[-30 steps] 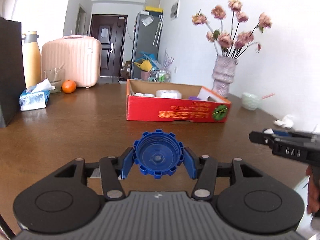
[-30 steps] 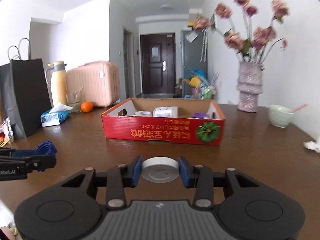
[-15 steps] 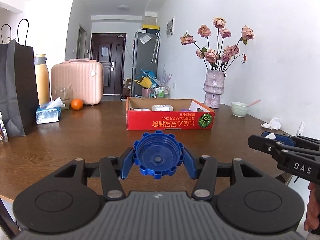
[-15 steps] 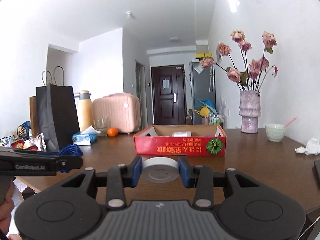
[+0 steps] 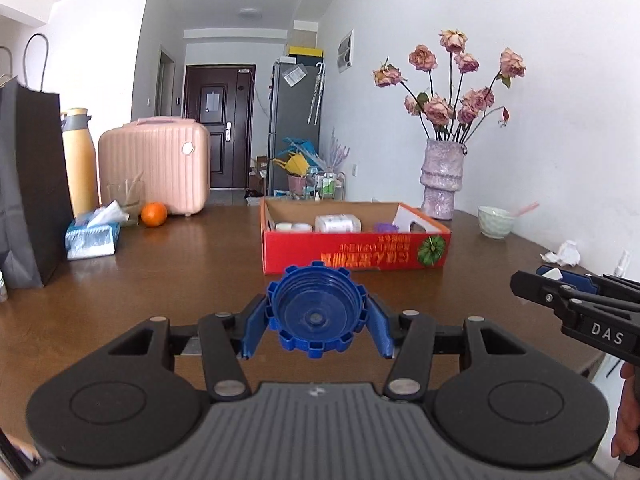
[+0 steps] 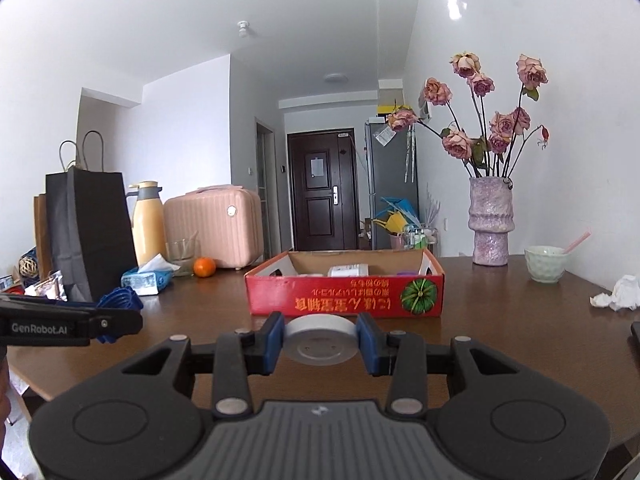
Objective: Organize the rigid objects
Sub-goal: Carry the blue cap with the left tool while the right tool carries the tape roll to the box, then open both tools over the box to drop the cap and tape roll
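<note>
Partly done: some items already in box [image 5: 356, 256], blue cap [image 5: 316, 314] pinched in left claw [image 5: 316, 320], white disc [image 6: 320, 342] pinched in right claw [image 6: 320, 344], both unplaced.

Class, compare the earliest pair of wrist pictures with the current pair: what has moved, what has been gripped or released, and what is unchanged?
Both grippers have drawn back from the red box, which now looks smaller and farther off. Nothing was taken or released: the left gripper stays shut on the blue cap, the right gripper on the white lid. The box and its contents look unmoved.
</note>
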